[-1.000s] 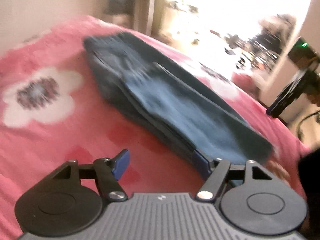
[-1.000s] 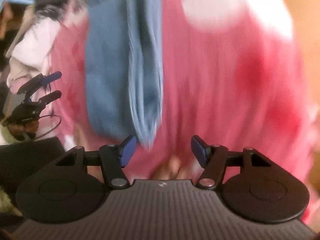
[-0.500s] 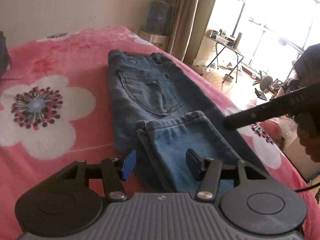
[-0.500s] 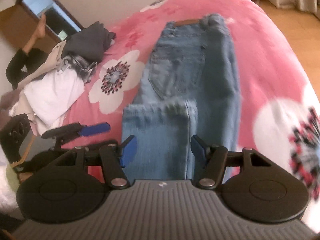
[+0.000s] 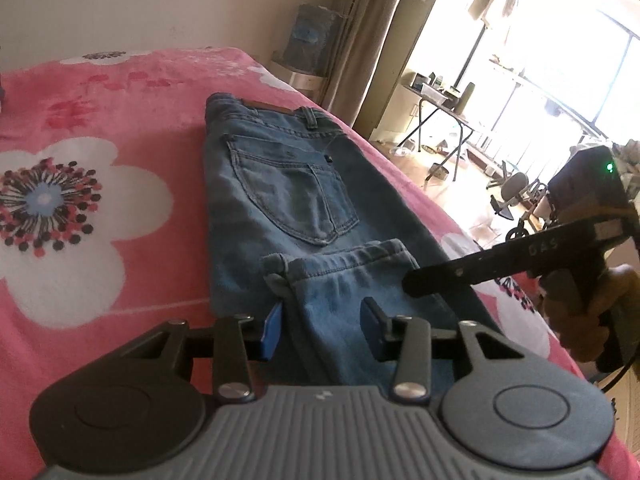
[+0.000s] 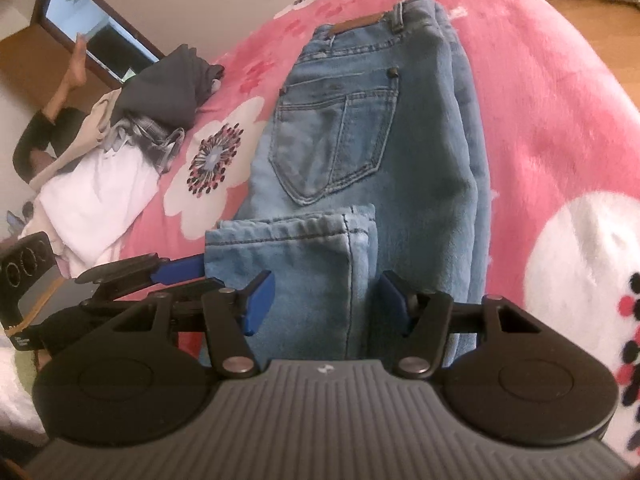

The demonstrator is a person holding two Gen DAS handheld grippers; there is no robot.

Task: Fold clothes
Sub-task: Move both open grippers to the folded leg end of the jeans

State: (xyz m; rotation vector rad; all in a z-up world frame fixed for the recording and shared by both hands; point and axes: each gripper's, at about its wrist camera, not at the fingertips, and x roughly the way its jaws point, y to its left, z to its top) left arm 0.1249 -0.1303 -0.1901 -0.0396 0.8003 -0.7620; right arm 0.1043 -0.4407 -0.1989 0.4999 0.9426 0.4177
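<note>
Jeans flat on pink floral blanket, halved lengthwise, hems now laid up just below back pocket; a second ago mid-swing, blurred, so leg fold judged just landed. Left gripper and right gripper: fingers apart, straddling folded leg, clamping nothing. Unfolded clothes pile beside.

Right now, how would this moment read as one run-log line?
jeans: on pink blanket, legs folded up below back pocket | left gripper: open | right gripper: open | neither holds cloth
</note>
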